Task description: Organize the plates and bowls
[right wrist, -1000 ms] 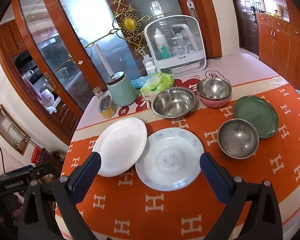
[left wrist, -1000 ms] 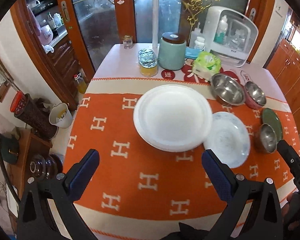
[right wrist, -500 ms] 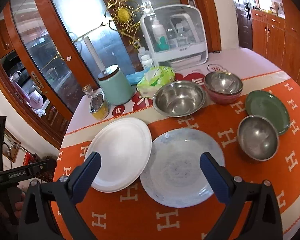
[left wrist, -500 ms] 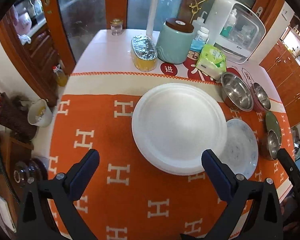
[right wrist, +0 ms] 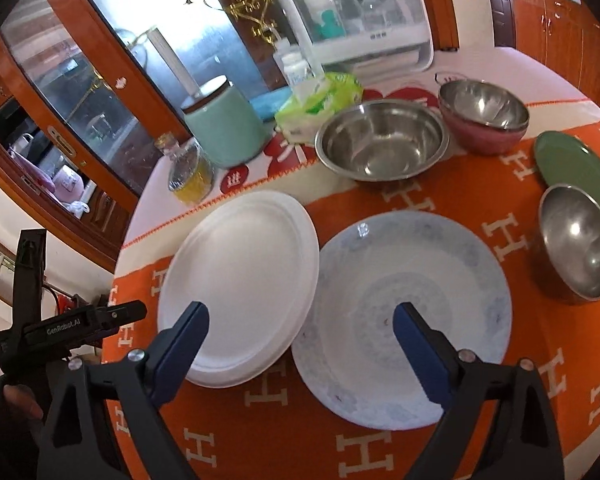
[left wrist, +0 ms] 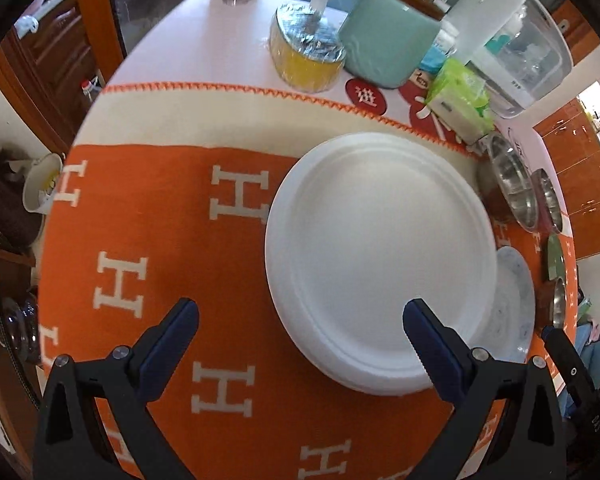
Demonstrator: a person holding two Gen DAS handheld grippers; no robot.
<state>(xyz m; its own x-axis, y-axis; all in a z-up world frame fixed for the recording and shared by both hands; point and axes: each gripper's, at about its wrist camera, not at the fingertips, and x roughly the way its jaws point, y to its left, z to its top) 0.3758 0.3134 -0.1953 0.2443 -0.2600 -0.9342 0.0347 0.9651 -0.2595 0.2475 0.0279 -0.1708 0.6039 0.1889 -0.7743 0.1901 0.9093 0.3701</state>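
The left gripper (left wrist: 300, 326) was held with its jaws wide apart and nothing between them, poised above the near edge of the white plate (left wrist: 380, 256). One blue fingertip (left wrist: 416, 316) was seen over the plate's rim, the other over the orange cloth (left wrist: 160, 232) covering the counter. Whether the fingertip touched the plate could not be told.

The right gripper (right wrist: 300, 320) was likewise spread open and empty, set over the gap where the white plate (right wrist: 240, 288) and the pale blue patterned plate (right wrist: 412, 304) meet. The two plates were seen just beside each other, the white rim appearing to overlap the patterned one.

Behind the plates, a large steel bowl (right wrist: 382, 146) was noted, and just beside it a steel bowl nested in a pink bowl (right wrist: 484, 120). To the right, a small steel bowl (right wrist: 578, 244) was recorded against the edge of a green plate (right wrist: 572, 168).

Further back on the counter, a teal canister (right wrist: 224, 128), a green tissue pack (right wrist: 320, 100) and a white cabinet with a clear door (right wrist: 356, 16) were observed.
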